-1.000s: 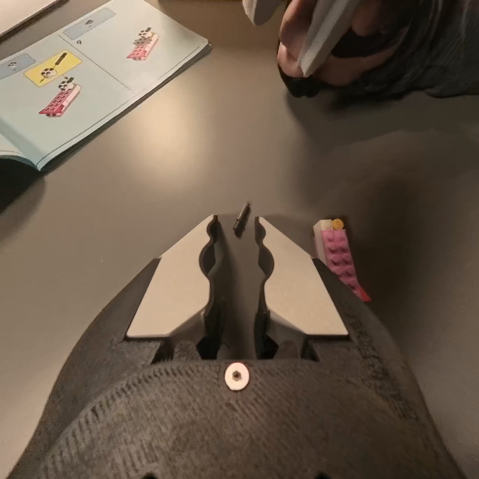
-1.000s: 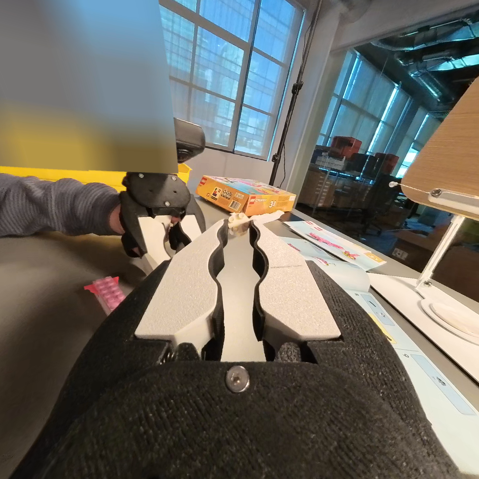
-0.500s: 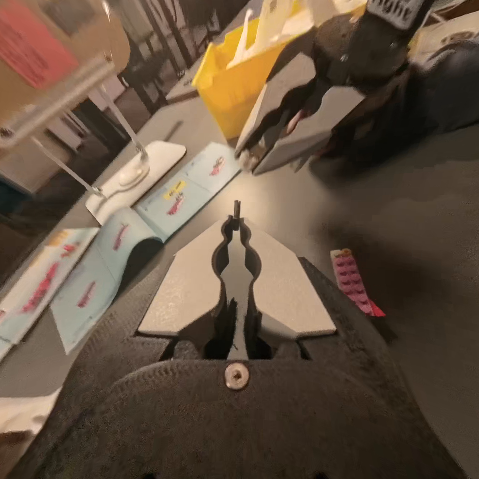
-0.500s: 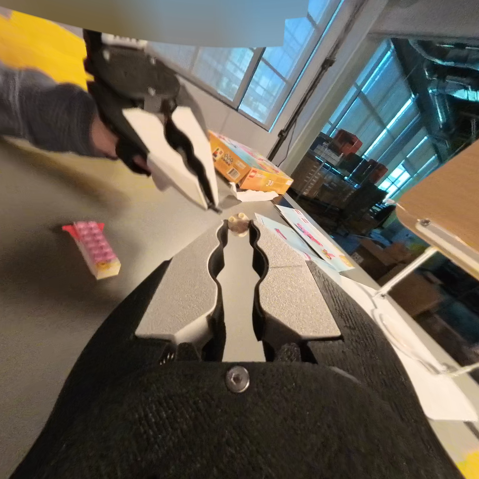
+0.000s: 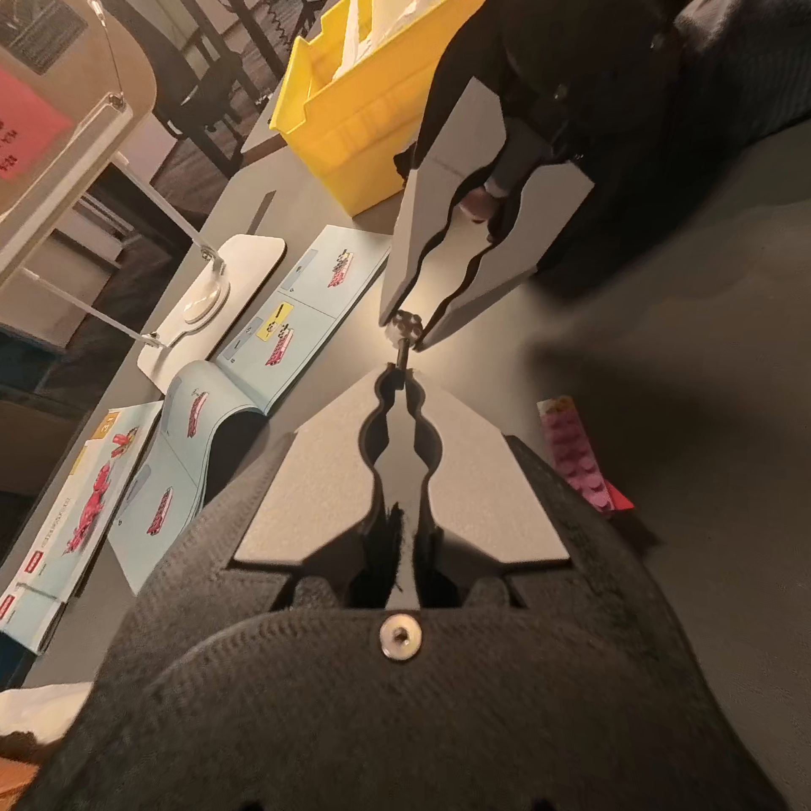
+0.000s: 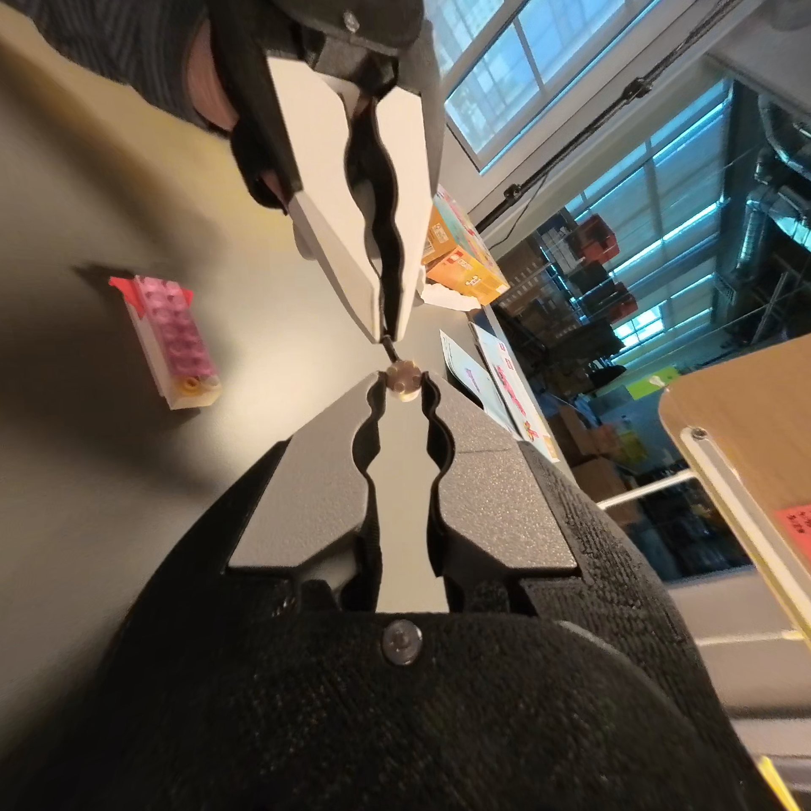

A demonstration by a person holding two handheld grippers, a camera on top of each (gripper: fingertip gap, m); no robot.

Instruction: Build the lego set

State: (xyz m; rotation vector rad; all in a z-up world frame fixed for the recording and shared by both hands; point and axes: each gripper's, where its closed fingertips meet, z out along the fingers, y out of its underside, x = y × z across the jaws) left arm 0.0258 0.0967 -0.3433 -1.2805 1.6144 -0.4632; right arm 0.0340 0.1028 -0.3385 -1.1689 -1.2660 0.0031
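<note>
Grippers are meeting tip to tip above the grey table (image 5: 658,351). The left gripper (image 5: 398,379) is pinching a thin dark pin (image 5: 400,356), and the right gripper (image 6: 403,386) is squeezing a small round studded piece (image 6: 403,381), with the pin's far end touching that piece. A pink brick stack (image 6: 173,340) is lying on the table to the left in the right wrist view, and an open booklet (image 5: 281,333) is lying nearby.

tabletop (image 5: 658,307) grey | bin (image 5: 351,131) yellow | brick stack (image 6: 175,342) pink on white, red end, yellow stud | booklet (image 5: 281,333) pale blue, pink figures | tongs: light grey fingers (image 5: 316,474), black shell | pin (image 5: 400,353) dark | round piece (image 6: 403,381) tan, studded
</note>
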